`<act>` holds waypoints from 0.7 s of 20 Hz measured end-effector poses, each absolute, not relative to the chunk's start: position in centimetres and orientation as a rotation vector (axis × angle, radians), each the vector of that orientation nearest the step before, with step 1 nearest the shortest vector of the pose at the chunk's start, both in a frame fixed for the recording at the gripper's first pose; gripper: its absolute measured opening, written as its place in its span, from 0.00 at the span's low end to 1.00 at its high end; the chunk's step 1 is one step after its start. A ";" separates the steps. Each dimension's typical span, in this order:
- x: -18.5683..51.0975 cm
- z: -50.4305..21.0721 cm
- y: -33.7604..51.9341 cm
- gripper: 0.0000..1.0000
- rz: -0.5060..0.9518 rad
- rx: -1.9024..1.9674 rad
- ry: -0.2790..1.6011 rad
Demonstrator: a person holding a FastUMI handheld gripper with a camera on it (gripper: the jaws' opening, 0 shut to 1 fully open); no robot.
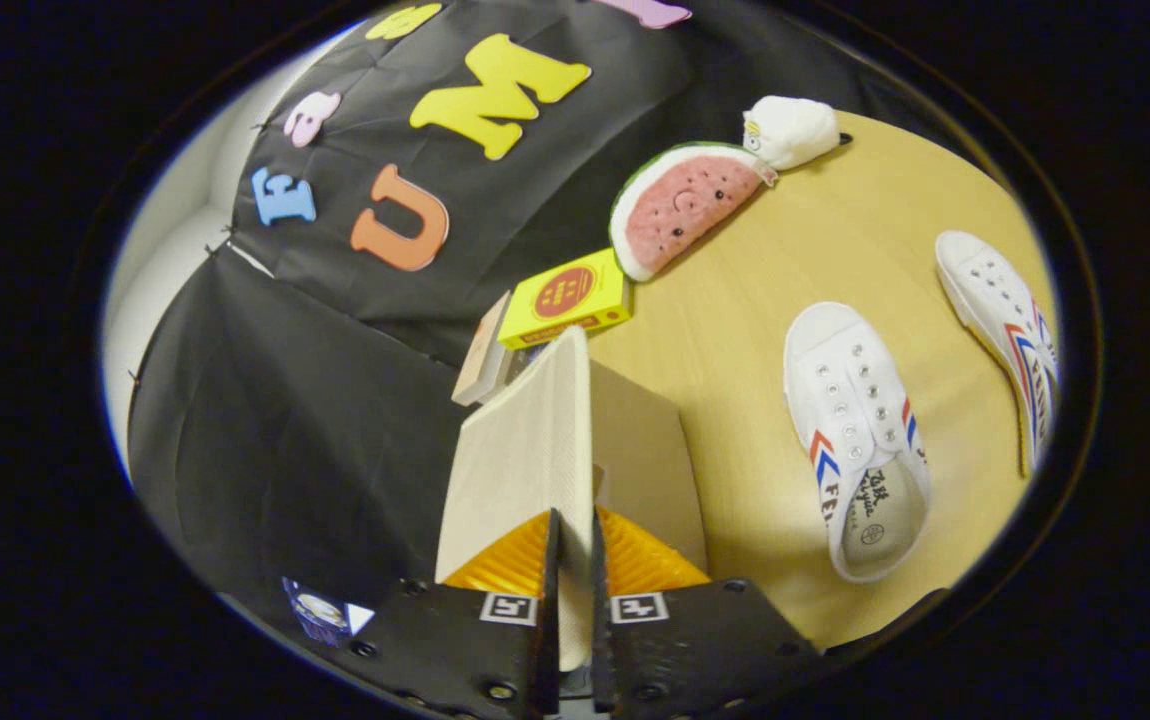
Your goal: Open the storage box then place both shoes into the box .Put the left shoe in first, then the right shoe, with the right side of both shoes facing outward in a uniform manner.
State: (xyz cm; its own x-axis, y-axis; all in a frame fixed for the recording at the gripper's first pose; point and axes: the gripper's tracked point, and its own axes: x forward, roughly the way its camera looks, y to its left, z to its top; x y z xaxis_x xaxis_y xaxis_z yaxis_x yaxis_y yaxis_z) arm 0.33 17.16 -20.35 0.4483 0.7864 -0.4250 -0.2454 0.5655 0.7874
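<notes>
Wooden table [785,260] carries beige storage box [640,450]. Box lid [525,450] stands raised, its edge clamped between both fingers of gripper [575,560]. Two white sneakers, near shoe [850,420], far shoe [1000,320], lie beside box. Watermelon plush [680,205], yellow carton [565,297] beyond.

Lid [525,440] pinched in fingers [575,560] blocks ahead; bare table [735,330] w/ shoes [855,430] beyond.
</notes>
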 end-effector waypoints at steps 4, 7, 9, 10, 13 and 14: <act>-0.4 -18.4 17.3 0.00 0.711 0.648 0.875; -1.1 -14.9 17.7 0.00 0.725 0.610 0.830; -1.8 -12.3 18.6 0.00 0.743 0.584 0.793; -2.2 -11.0 19.2 0.00 0.751 0.575 0.775; -3.6 -7.7 21.7 0.00 0.768 0.527 0.735; -4.0 -6.6 22.8 0.00 0.776 0.503 0.716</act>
